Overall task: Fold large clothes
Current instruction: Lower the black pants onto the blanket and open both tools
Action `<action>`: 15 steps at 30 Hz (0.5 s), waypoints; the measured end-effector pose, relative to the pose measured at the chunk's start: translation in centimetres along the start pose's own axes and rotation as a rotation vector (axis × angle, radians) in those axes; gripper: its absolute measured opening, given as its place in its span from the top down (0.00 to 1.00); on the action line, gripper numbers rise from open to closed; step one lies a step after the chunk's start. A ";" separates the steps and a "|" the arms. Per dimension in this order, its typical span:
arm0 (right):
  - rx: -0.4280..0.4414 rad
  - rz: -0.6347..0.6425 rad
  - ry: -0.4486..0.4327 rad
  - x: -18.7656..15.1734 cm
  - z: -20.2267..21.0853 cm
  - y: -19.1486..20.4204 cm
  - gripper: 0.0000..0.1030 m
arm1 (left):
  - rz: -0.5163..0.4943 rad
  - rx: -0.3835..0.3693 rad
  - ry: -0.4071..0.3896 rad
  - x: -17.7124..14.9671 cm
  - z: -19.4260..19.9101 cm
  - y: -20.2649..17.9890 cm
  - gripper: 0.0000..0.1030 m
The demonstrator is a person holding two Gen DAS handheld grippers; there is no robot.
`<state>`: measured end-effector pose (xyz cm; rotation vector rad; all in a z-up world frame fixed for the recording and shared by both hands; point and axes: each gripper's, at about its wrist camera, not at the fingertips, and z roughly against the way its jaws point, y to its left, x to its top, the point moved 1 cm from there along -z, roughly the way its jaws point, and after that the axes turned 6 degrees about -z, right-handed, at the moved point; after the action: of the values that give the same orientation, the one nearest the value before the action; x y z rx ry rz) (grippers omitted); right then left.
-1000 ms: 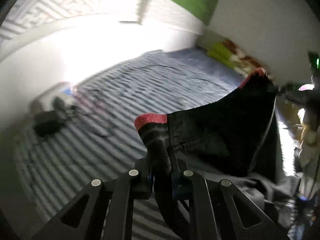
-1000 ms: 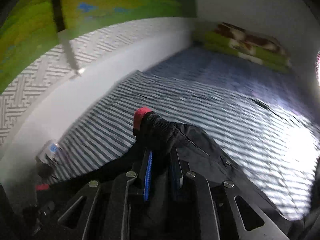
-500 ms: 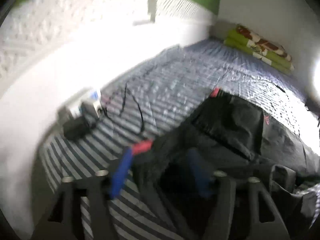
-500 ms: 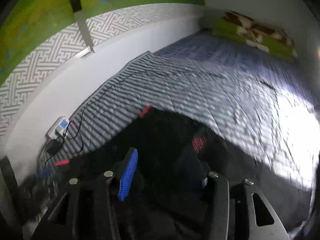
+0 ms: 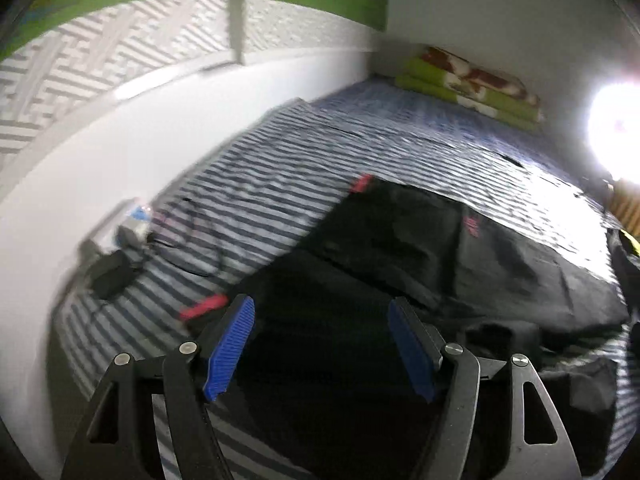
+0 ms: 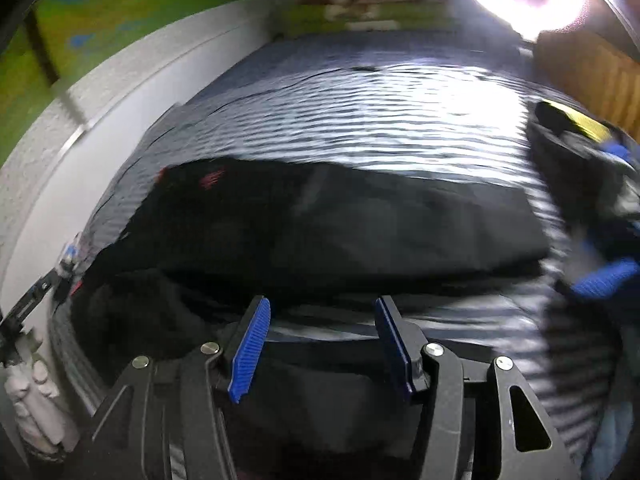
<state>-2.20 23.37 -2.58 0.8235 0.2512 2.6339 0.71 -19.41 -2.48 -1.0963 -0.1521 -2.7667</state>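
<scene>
A: Where's the garment?

B: The black garment (image 5: 420, 240) lies spread on the bed (image 5: 280, 184), a soft dark cloth folded into a broad flat slab, with limp, rumpled folds nearest the camera. A red ribbed cuff (image 5: 204, 306) sticks out at its near left edge, and a small red mark (image 5: 471, 226) shows on top.

A: And the claws?

B: The left claw (image 5: 322, 344) has just been opening; its blue ridged pads stand wide apart above the cloth, gripping nothing. The right claw (image 6: 320, 340) has likewise just been opening, with its pads parted over the garment's near edge (image 6: 340, 240) and nothing pinched.

A: Around it?

B: The bed cover is quilted, in blue-and-white stripes. A folded green blanket (image 5: 472, 84) with brown patches sits at the far end. A dark cable and a small box (image 5: 132, 224) lie near the white wall (image 5: 100, 152).
</scene>
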 end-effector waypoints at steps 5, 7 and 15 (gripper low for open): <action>-0.092 -0.068 -0.090 0.8 3.3 -6.2 0.51 | -0.049 -0.152 0.040 0.8 -1.0 -4.2 0.29; -0.119 -0.089 -0.096 1.8 4.4 -8.5 0.50 | -0.087 -0.198 0.049 1.7 -1.5 -6.3 0.29; -0.076 -0.302 -0.029 3.3 1.6 -16.5 0.39 | -0.220 -0.280 0.110 7.5 -4.0 -13.4 0.29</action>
<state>1.02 39.92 -4.06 0.7355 0.2455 2.3333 -9.87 -7.72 -0.65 -1.0375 0.1421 -3.1098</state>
